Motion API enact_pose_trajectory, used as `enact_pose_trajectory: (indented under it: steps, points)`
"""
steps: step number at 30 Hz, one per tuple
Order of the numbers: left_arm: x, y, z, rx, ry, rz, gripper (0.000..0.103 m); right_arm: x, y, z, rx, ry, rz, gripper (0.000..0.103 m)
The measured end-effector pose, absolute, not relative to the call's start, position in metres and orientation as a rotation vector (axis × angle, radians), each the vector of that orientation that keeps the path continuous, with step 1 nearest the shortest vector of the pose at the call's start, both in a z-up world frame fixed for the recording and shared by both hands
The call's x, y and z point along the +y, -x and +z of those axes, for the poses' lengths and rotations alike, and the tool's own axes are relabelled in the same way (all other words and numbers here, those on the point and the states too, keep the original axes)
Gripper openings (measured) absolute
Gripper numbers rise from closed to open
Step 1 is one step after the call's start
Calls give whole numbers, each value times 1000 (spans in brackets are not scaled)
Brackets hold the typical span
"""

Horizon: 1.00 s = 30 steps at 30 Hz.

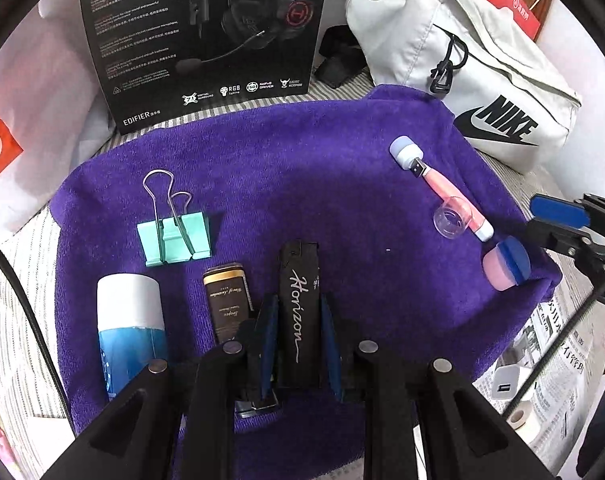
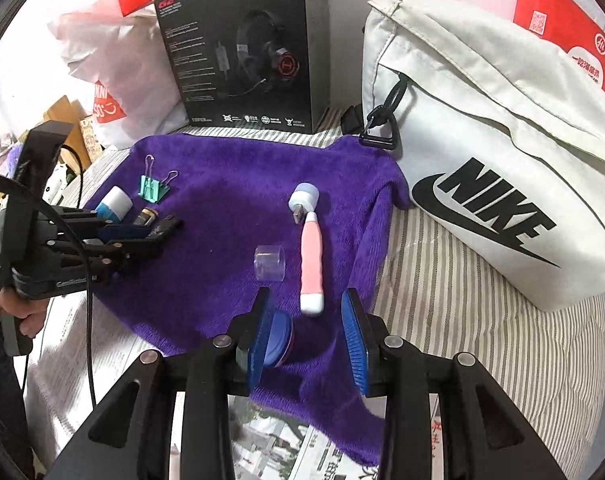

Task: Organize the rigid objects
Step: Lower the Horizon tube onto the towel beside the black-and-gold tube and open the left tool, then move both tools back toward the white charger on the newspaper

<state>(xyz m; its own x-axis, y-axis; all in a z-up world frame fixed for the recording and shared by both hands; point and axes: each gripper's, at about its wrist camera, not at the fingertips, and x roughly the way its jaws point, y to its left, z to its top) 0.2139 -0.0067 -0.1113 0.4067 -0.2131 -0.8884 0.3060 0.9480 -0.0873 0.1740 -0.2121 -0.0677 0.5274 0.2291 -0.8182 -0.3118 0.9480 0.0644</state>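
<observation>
Now black case point(image 1: 298, 312) between left tongs point(image 1: 298, 340)

A striped bedsheet point(image 2: 462, 280) lies before a white wall point(image 1: 338, 0).

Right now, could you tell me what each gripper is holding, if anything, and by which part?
The left gripper grips the black Horizon case by its long sides, at the near end. The right gripper stands open and holds nothing.
</observation>
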Motion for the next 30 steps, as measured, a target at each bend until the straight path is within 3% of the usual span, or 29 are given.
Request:
enact_pose_trajectory:
  steps: [15,30]
  points:
    - [-8,-189,-108,1120,-93,-311,29,-204,-123,-47,925,103,355,37]
    - [-5,-141,-79,1044,-108,-267,40,-186,-81,-70,978,107,407,39]
